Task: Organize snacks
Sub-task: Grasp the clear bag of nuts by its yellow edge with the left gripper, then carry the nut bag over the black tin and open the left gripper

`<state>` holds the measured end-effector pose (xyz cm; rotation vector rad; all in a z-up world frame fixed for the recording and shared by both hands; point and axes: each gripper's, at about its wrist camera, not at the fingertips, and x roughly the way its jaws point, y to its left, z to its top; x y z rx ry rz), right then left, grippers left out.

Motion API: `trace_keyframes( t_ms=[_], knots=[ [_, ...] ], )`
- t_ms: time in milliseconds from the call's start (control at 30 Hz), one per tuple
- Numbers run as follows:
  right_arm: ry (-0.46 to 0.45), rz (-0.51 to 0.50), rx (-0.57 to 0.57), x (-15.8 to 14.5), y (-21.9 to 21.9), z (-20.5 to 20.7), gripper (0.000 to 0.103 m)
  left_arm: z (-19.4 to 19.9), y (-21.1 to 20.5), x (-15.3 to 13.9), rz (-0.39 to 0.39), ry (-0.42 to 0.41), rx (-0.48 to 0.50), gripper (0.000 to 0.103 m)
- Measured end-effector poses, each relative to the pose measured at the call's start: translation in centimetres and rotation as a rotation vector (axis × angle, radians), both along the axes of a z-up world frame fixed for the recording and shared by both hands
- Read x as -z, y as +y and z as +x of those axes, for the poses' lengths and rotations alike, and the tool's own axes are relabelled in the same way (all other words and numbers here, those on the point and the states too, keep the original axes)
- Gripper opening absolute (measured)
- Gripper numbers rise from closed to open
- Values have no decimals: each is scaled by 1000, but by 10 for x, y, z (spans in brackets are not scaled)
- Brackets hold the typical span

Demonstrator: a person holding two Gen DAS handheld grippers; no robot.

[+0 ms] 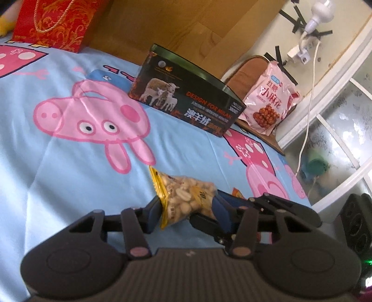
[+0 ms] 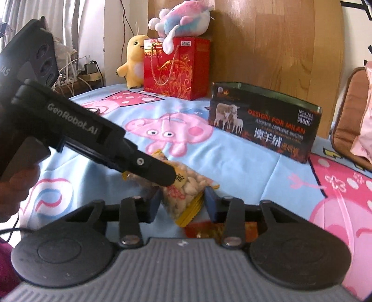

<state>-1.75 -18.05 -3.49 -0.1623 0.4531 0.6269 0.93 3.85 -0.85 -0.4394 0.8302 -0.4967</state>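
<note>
A clear snack bag with yellow edges, full of pale nuts point(image 1: 188, 197), is held over the Peppa Pig bedsheet. My left gripper point(image 1: 186, 209) is shut on it, blue pads pressing both sides. In the right wrist view the same bag point(image 2: 186, 195) sits between my right gripper's point(image 2: 182, 204) blue fingers, which stand apart around its lower end; the left gripper point(image 2: 148, 167) reaches in from the left onto it. A dark open-top box with sheep print point(image 1: 186, 102) point(image 2: 265, 120) stands farther back. A pink snack bag point(image 1: 269, 100) leans on a chair.
A red gift bag point(image 2: 176, 69) with plush toys point(image 2: 181, 18) stands at the back against a wooden headboard point(image 2: 279, 41). An orange-red packet point(image 2: 204, 230) lies under my right gripper. A brown chair point(image 2: 348, 111) is at the right; a window and cable point(image 1: 309, 116) beyond.
</note>
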Motion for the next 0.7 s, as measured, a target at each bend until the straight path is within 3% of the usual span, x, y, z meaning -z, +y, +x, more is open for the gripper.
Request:
trace_keyframes(
  t_ms=[300, 700],
  knots=[
    [-73, -20, -1, -12, 9, 8, 43, 11, 6, -18, -14, -57, -5, 47],
    [-203, 22, 88, -49, -3, 45, 43, 68, -15, -69, 20, -202, 45, 47]
  ],
)
